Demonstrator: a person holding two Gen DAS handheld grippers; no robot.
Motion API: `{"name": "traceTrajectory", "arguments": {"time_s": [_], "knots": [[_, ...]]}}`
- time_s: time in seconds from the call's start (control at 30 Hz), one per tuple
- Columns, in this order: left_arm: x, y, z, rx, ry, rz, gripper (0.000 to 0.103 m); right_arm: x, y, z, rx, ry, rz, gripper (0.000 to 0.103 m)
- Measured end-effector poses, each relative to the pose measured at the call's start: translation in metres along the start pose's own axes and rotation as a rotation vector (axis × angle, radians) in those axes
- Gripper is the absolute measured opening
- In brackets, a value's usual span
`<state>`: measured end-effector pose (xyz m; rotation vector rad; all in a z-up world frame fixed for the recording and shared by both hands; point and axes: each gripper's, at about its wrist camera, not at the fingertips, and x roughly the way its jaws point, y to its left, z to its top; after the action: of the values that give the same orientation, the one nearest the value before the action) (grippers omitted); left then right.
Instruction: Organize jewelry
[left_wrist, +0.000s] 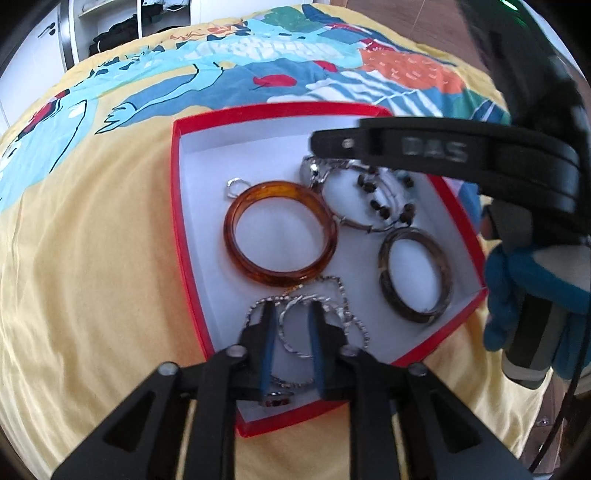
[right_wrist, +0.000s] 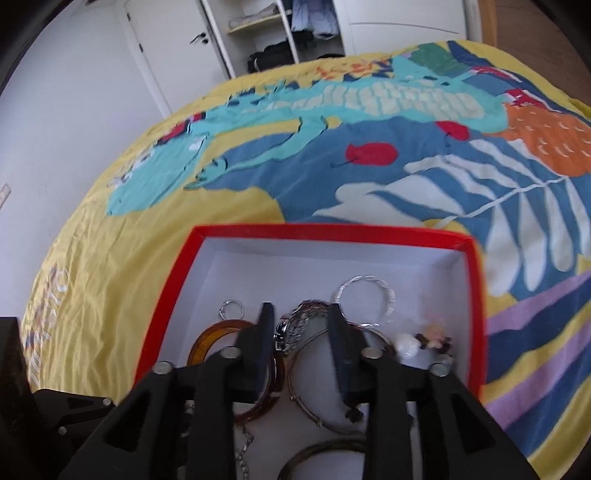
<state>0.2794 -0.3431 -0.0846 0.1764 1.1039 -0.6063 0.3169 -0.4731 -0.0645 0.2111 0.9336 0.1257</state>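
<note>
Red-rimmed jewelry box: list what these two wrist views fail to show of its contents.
- Left wrist view: the beaded string and the watch at the far side of the red-rimmed white cardboard box are partly covered by the right tongs' arm.
- Left wrist view: a small dark ring hides behind the left tongs.
- Right wrist view: the dark brown bangle is cut off by the bottom edge.
- Right wrist view: the pale trinket is too blurred to identify.
</note>
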Motion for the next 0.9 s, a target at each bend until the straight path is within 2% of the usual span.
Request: {"name": "traceTrajectory", "arguments": {"time_s": [0.07, 0.17, 0.27, 0.4, 0.63, 0.83, 0.9], "knots": [[-0.009, 0.0, 0.0, -0.014, -0.011, -0.005, 0.027, -0.021, -0.004, -0.002, 0.018, -0.028, -0.014, 0.036], [-0.026, -0.001, -0.001, -0.031, -0.027, -0.018, 0.028, -0.05, -0.01, -0.006, 0.045, -0.062, -0.04, 0.037], [-0.052, -0.003, -0.007, -0.04, -0.057, -0.012, 0.029, -0.087, -0.01, -0.018, 0.083, -0.101, -0.065, 0.045], [-0.09, 0.001, -0.016, -0.072, -0.099, 0.006, 0.037, -0.123, -0.001, -0.037, 0.117, -0.13, -0.086, 0.052], [-0.162, 0.02, -0.055, -0.112, -0.155, 0.078, 0.041, -0.176, 0.052, -0.078, 0.089, -0.154, -0.1, 0.058], [-0.224, 0.032, -0.1, -0.151, -0.221, 0.194, 0.045, -0.214, 0.108, -0.099, 0.016, -0.186, -0.078, 0.065], [-0.239, 0.036, -0.111, -0.164, -0.237, 0.222, 0.045, -0.225, 0.128, -0.104, -0.013, -0.195, -0.064, 0.07]]}}
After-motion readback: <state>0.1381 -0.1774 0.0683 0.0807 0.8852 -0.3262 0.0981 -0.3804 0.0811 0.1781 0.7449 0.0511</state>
